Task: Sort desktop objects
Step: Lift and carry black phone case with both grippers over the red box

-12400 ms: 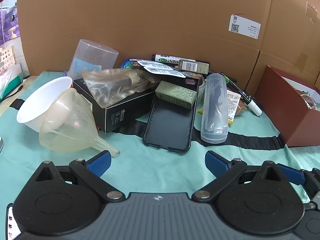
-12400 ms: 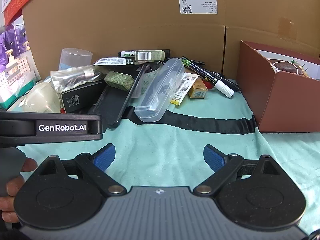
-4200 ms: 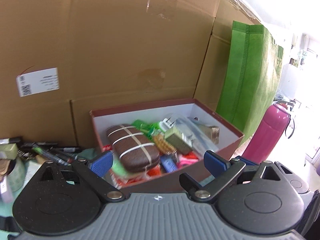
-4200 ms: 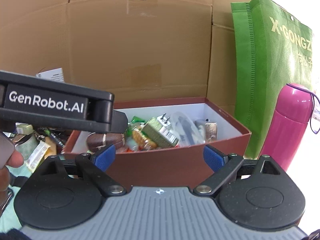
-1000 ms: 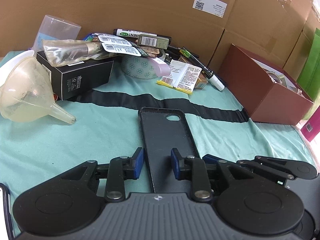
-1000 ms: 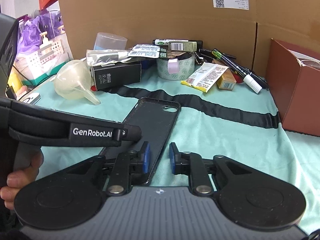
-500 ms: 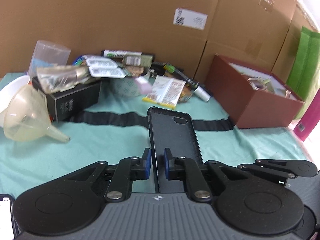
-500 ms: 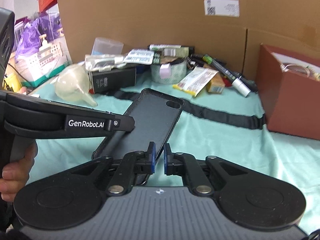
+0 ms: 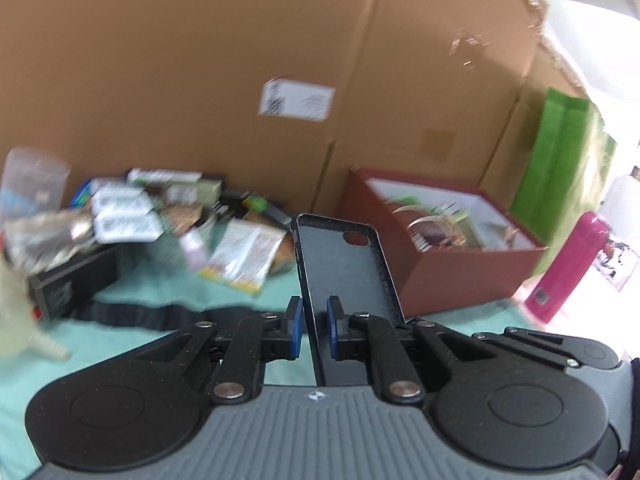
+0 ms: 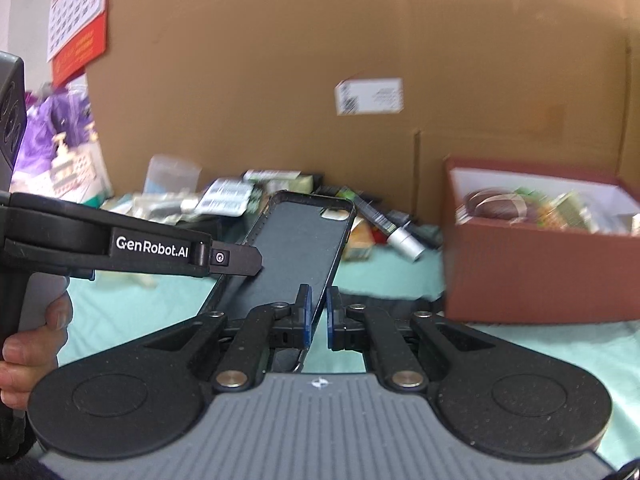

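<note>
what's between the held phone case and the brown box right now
In the right wrist view only bare teal cloth and part of its black strap lie between the phone case and the brown box; the marker lies further back.

Surface: table under mint-green cloth (image 9: 120,344) crossed by 1 black strap (image 9: 160,314). On it: 1 red-brown box (image 9: 460,280). Left of the box: clutter pile (image 9: 160,216), including 1 black carton (image 9: 72,280).
</note>
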Tool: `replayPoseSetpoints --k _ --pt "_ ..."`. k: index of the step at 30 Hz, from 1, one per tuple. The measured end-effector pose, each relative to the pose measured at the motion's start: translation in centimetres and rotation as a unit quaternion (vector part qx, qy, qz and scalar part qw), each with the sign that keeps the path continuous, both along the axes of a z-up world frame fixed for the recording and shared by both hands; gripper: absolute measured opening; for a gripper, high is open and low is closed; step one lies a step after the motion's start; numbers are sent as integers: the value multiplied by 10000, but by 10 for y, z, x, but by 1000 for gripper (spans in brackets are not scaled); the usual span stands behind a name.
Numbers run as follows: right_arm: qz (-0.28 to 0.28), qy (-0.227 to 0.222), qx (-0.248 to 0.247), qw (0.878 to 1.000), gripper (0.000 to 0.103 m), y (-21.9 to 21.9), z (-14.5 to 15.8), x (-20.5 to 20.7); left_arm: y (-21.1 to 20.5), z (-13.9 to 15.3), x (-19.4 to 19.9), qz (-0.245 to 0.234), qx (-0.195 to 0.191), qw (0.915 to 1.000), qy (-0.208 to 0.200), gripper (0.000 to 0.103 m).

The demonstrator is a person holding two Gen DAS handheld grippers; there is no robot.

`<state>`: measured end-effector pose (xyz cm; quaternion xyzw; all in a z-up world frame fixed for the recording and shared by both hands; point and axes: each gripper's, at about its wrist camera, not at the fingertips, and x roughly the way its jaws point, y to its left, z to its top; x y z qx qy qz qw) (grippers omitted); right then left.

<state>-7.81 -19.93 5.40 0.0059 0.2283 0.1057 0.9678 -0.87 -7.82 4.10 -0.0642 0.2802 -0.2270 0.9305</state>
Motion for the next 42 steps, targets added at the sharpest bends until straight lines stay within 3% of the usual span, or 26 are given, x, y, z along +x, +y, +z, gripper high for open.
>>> replayPoseSetpoints --k 6,17,28,32,33,34,35,36,37,39,42 --pt "-455 -399 5 9982 5 -30 21 -5 -33 23 7 -387 -129 9987 -314 11" --pt "-1131 -889 11 9896 5 -83 44 4 -91 41 35 -901 -251 9943 -503 11" --pt "-1483 -839 -111 9853 5 -129 43 57 -144 30 92 -814 -301 9958 -278 11" --pt "-1616 -803 -423 9827 7 -134 32 82 -159 19 113 -755 -263 9966 -196 11" --pt "-1615 -776 -412 9829 7 -137 29 88 -160 16 117 -727 -278 9968 -198 16" --pt "-1611 -738 -402 9834 8 -139 26 93 -160 14 119 -713 -286 9968 -204 33" --pt "-1614 -659 -427 9838 16 -140 22 97 -158 12 119 -684 -312 9970 -196 64" --pt "-1650 -585 -480 9834 36 -140 19 100 -154 11 117 -634 -391 9970 -212 79" --pt "-1674 -574 -543 9827 46 -139 16 100 -149 9 114 -577 -522 9965 -291 95" --pt "-1686 -689 -661 9810 55 -136 11 95 -142 8 106 -521 -692 9951 -474 99" --pt "-1751 -670 -775 9792 68 -134 7 92 -139 7 100 -596 -597 9952 -499 101"
